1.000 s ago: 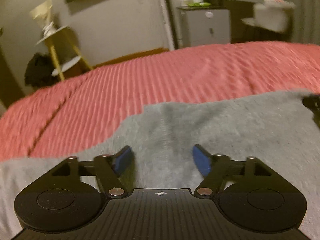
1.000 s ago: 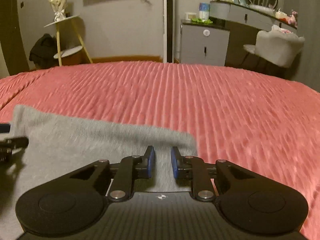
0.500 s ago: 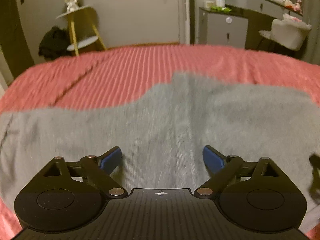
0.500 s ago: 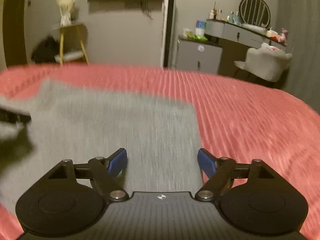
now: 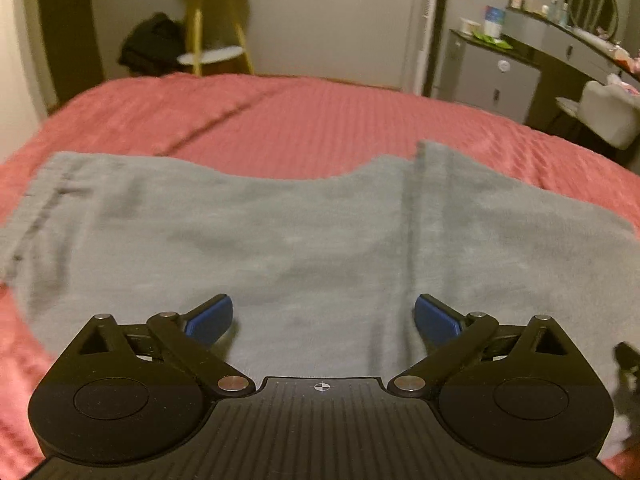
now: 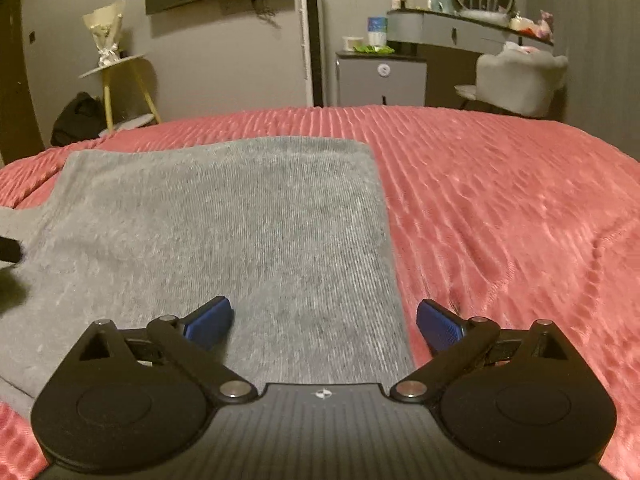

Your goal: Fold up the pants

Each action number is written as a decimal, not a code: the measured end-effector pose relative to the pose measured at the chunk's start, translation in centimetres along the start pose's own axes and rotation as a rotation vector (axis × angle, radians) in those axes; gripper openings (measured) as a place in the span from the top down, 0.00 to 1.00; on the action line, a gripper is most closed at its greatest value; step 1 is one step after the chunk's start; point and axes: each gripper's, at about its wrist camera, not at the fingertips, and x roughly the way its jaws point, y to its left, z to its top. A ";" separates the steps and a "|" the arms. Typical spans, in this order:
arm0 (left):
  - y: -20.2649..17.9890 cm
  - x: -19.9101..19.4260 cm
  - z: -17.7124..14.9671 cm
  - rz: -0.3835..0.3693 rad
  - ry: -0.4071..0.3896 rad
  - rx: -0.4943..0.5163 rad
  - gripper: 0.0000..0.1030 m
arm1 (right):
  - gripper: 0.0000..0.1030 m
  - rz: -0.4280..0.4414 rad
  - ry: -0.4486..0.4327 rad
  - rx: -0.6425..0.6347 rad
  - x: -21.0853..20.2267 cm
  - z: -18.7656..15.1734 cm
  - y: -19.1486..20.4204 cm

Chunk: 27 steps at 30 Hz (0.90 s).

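Observation:
Grey pants lie flat on a pink ribbed bedspread, waistband at the far left in the left wrist view, a seam running up the middle right. My left gripper is open and empty above the pants' near edge. In the right wrist view the pants end in a straight edge at the right. My right gripper is open and empty, its left finger over the cloth, its right finger over the bedspread. The right gripper's tip shows at the right edge of the left wrist view.
Beyond the bed stand a yellow side table, a dark bag on the floor, a grey cabinet, a vanity desk with a mirror and a pale chair. The bedspread has wrinkles at the right.
Both grippers have pulled back and up from the pants. The right gripper has gone from nearly shut to wide open, and the left one has opened wider. The pants lie flat.

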 end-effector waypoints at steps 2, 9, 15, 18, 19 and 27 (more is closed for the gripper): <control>1.3 -0.7 -0.2 0.021 -0.009 -0.008 0.02 | 0.04 -0.010 -0.009 -0.014 -0.7 0.1 0.4; 7.0 -1.2 -1.1 0.108 0.027 -0.154 0.02 | 0.04 -0.058 -0.077 -0.053 -2.7 0.5 1.1; 14.1 -3.2 -2.8 0.110 -0.027 -0.417 0.02 | 0.04 -0.007 -0.078 -0.112 -3.2 0.6 2.0; 18.7 -3.2 -3.8 0.097 -0.030 -0.585 0.05 | 0.04 0.042 -0.097 -0.128 -3.4 0.5 2.5; 20.1 -3.0 -4.0 0.088 -0.024 -0.628 0.07 | 0.04 0.068 -0.091 -0.128 -3.3 0.5 2.7; 25.3 0.2 -3.1 -0.070 -0.026 -0.806 0.24 | 0.04 0.078 -0.022 -0.175 -1.0 0.0 3.8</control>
